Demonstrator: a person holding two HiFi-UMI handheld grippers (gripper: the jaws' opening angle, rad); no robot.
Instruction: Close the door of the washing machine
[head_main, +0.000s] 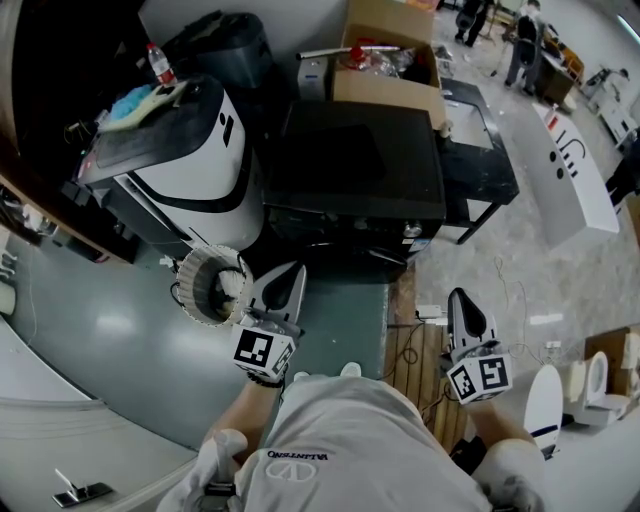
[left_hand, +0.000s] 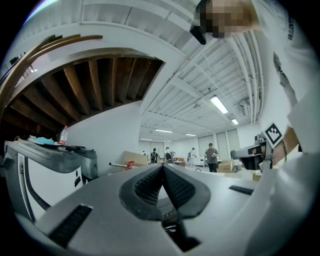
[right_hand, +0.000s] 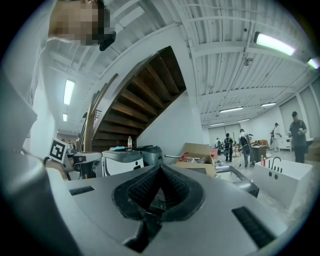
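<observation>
A white and black washing machine (head_main: 195, 150) stands at the upper left of the head view. Its round door (head_main: 213, 285) hangs open at the front, toward me. My left gripper (head_main: 288, 275) is held level just right of that door, not touching it, jaws shut and empty. My right gripper (head_main: 465, 300) is farther right over the floor, also shut and empty. In the left gripper view the pads (left_hand: 162, 167) meet, with the washing machine (left_hand: 42, 170) off to the left. The right gripper view shows closed pads (right_hand: 160, 169) and the machine (right_hand: 122, 161) beyond them.
A black appliance (head_main: 350, 165) stands right of the washer, with an open cardboard box (head_main: 390, 60) behind it. A bottle (head_main: 158, 62) and a blue cloth (head_main: 130, 100) lie on the washer's top. Cables (head_main: 415, 350) cross the floor. A toilet (head_main: 595, 385) stands at the right; people (head_main: 522, 45) are far back.
</observation>
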